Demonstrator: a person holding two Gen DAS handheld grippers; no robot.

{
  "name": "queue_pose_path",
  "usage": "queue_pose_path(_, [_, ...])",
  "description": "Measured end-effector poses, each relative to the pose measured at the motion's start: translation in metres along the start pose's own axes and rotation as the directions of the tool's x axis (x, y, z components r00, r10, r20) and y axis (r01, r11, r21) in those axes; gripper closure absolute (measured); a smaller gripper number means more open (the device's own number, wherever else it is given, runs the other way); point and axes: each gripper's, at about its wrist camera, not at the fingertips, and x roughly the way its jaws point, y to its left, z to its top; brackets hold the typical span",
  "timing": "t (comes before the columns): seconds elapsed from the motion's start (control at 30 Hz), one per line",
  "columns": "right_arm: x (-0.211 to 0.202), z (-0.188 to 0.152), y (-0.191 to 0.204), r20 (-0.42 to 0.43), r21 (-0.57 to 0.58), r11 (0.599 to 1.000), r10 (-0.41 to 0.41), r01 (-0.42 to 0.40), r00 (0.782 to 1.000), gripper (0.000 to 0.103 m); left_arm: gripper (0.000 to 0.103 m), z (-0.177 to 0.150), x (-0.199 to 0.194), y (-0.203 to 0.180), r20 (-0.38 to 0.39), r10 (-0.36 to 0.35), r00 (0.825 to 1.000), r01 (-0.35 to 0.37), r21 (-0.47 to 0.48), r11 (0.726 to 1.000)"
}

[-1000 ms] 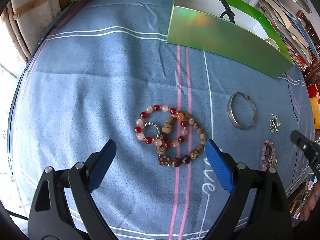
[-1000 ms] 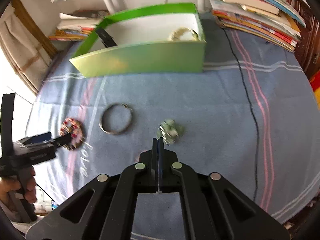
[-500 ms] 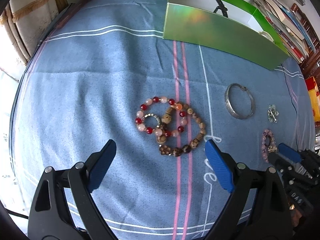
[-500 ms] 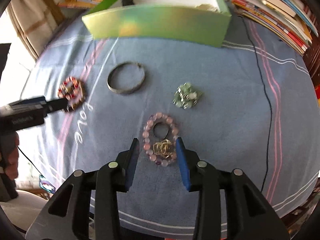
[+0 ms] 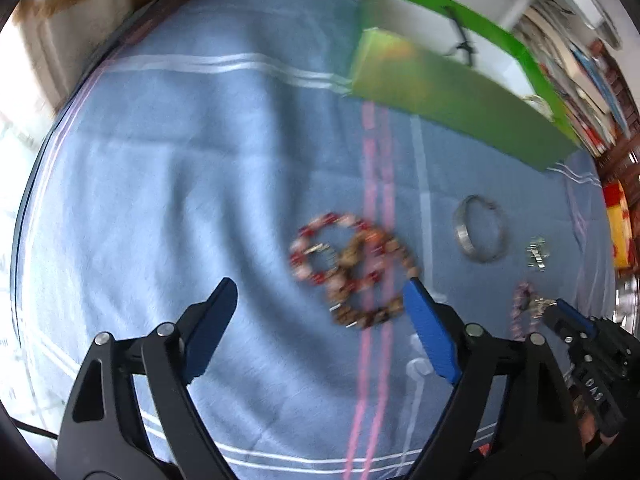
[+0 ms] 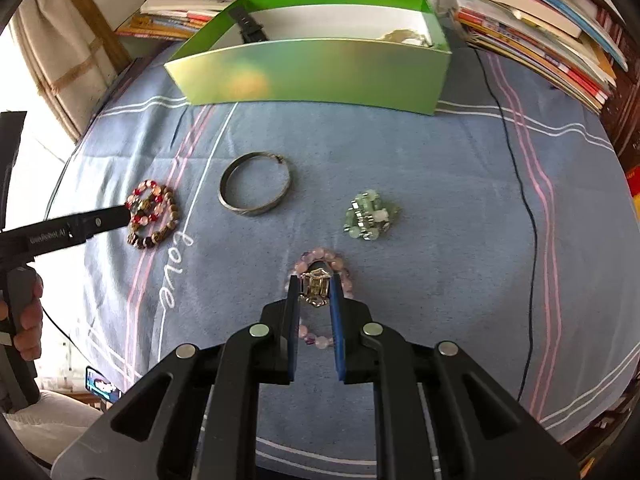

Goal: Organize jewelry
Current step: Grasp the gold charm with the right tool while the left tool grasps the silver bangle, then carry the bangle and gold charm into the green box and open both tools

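Note:
My right gripper (image 6: 315,286) is shut on the gold-silver clasp piece (image 6: 316,289) lying on the pink bead bracelet (image 6: 320,258), low on the blue cloth. My left gripper (image 5: 320,304) is open above the red-pink and brown bead bracelets (image 5: 352,270), which lie between and just ahead of its fingers; they also show in the right wrist view (image 6: 151,214). A silver bangle (image 6: 255,188) and a green bead piece (image 6: 370,216) lie on the cloth. The green box (image 6: 316,72) stands at the back, holding a black watch (image 6: 250,30) and a pale chain (image 6: 404,36).
Stacks of books (image 6: 540,32) line the back right and back left (image 6: 176,12). A thin black cable (image 6: 520,184) runs down the cloth on the right. The blue tablecloth (image 6: 440,168) covers a round table. The left wrist view is blurred.
My right gripper has closed from open around the pink bracelet to shut on its metal piece. My left gripper has shifted over the bead bracelets and stays open.

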Motion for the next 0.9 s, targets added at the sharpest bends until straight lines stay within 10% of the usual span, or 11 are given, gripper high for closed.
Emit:
queue_pose_path(0.3, [-0.002, 0.006, -0.026, 0.020, 0.090, 0.996, -0.030, 0.028, 0.999, 0.088, 0.034, 0.034, 0.023, -0.100, -0.009, -0.030, 0.999, 0.032, 0.228, 0.973])
queue_pose_path(0.6, [0.000, 0.005, -0.040, 0.018, 0.144, 0.989, -0.041, 0.038, 0.999, 0.088, 0.050, 0.035, 0.053, -0.119, -0.059, 0.005, 0.998, 0.011, 0.274, 0.962])
queue_pose_path(0.77, [0.002, 0.006, -0.041, 0.016, 0.147, 0.988, -0.041, 0.038, 0.999, 0.088, 0.098, 0.038, 0.055, -0.112, -0.031, 0.014, 0.999, -0.006, 0.244, 0.970])
queue_pose_path(0.9, [0.002, 0.010, -0.037, 0.022, 0.131, 0.991, -0.037, 0.033, 0.999, 0.088, 0.099, 0.038, 0.048, -0.096, -0.007, 0.003, 1.000, -0.001, 0.208, 0.978])
